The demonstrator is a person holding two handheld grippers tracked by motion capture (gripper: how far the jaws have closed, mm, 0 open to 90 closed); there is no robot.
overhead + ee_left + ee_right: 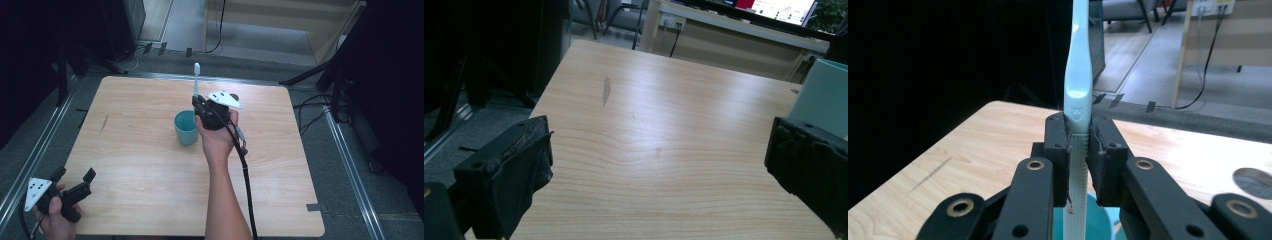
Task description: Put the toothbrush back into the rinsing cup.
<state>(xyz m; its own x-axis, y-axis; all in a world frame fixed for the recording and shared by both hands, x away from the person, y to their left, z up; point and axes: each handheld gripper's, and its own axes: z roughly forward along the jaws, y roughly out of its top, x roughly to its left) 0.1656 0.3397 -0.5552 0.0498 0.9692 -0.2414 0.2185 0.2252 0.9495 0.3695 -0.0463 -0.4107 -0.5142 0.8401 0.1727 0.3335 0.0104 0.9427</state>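
Observation:
A pale blue toothbrush (pixel 196 80) stands upright above a teal cup (pixel 186 127) in the middle of the wooden table (pixel 140 165). My right gripper (pixel 198 104) is shut on its handle, head end up. In the right gripper view the toothbrush (pixel 1078 75) rises between the jaws of my right gripper (pixel 1078 145), and the cup (pixel 1098 220) sits just below them. My left gripper (pixel 75 175) hovers open at the table's near left corner, holding nothing. The left gripper view shows my left gripper (pixel 659 150) with jaws wide apart and the cup (pixel 824 95) at far right.
A dark mark (pixel 104 123) streaks the tabletop at the left. Tripod legs (pixel 320 75) and cables (pixel 315 115) lie on the floor to the right. Metal rails (pixel 350 170) run along both sides of the table.

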